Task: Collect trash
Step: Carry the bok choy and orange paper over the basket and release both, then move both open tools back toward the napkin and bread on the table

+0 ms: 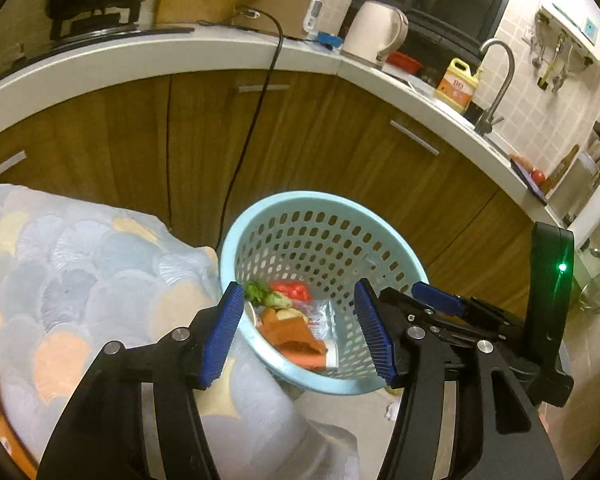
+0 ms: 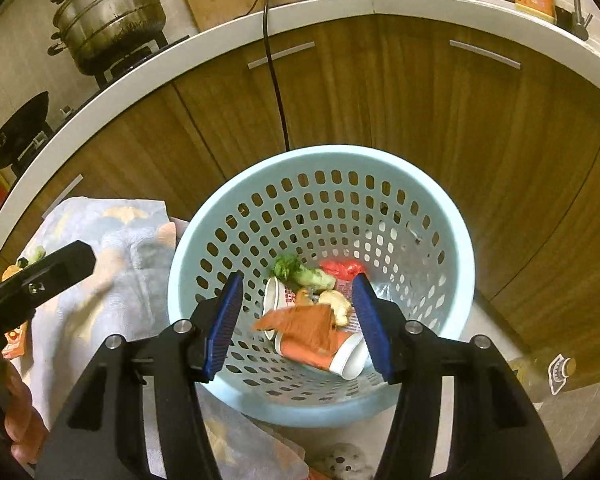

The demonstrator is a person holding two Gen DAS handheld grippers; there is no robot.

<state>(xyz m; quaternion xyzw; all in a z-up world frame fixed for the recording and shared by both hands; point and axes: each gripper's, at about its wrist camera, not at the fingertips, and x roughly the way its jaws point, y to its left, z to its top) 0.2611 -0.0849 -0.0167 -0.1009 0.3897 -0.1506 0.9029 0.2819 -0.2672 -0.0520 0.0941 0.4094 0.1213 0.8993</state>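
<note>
A light blue perforated basket (image 2: 440, 216) stands on the floor by the cabinets; it also shows in the left wrist view (image 1: 332, 204). Inside lie an orange paper cup (image 2: 320, 354), an orange wrapper (image 2: 300, 322), a green vegetable scrap (image 2: 300, 272), a red bag (image 2: 342, 268) and a pale peel (image 2: 336, 300). My right gripper (image 2: 298, 326) is open and empty above the basket's mouth. My left gripper (image 1: 300, 332) is open and empty, over the basket's near rim. The right gripper shows in the left wrist view (image 1: 440, 300).
A table with a patterned blue cloth (image 1: 80, 264) stands left of the basket, with scraps (image 2: 28, 258) at its far edge. Wooden cabinets (image 2: 420, 100) and a black cable (image 2: 276, 80) stand behind. A bottle (image 2: 540, 372) and a crumpled scrap (image 2: 342, 462) lie on the floor.
</note>
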